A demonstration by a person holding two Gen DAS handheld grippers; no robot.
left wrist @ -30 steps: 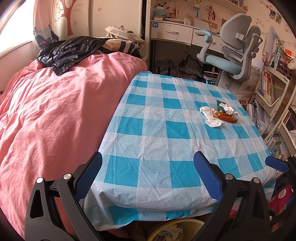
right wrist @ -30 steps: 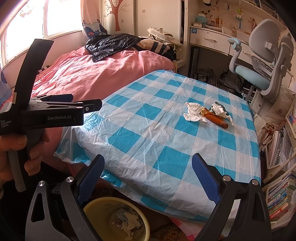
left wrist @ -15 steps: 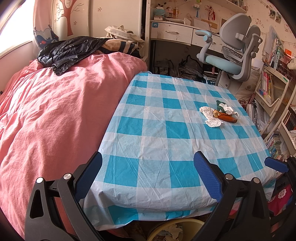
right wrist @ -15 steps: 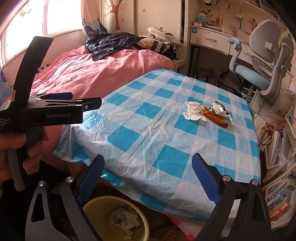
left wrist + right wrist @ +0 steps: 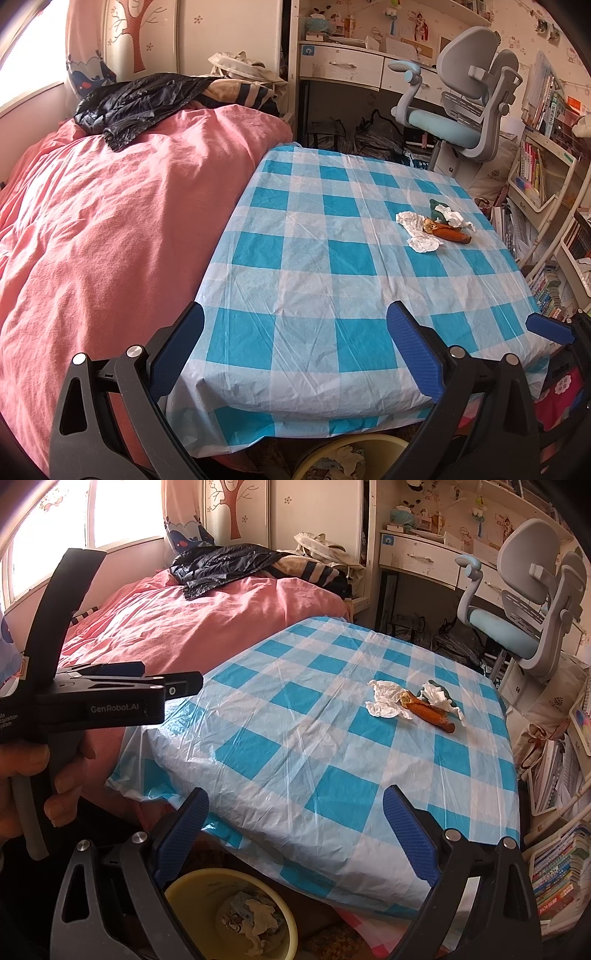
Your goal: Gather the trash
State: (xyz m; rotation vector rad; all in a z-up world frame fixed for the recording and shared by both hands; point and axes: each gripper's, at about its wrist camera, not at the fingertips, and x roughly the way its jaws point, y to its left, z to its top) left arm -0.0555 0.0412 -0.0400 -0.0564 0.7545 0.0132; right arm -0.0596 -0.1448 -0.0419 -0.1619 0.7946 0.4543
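Note:
A small heap of trash lies on the far right part of the blue-and-white checked table [image 5: 306, 258] [image 5: 295, 738]: crumpled white tissues [image 5: 415, 225] [image 5: 386, 699], an orange-brown food scrap [image 5: 448, 232] [image 5: 430, 710] and a dark green piece [image 5: 436, 205] [image 5: 437, 688] under another tissue. A yellow bin [image 5: 207, 893] [image 5: 380, 443] with paper in it stands on the floor under the table's near edge. My left gripper [image 5: 295, 354] is open above the near edge, holding nothing. My right gripper [image 5: 295, 830] is open too, over the near corner and the bin. Both are far from the heap.
A pink-covered bed [image 5: 110, 229] with a black jacket [image 5: 136, 103] adjoins the table's left side. A grey-and-blue office chair [image 5: 465, 110] and a desk [image 5: 351, 70] stand behind. Shelves of books [image 5: 543, 177] line the right. A hand [image 5: 26, 775] holds the left gripper at the right wrist view's left edge.
Both grippers have barely moved. The right wrist view has drifted slightly, so the left gripper and the bin sit a little lower and closer in it. The trash has not moved.

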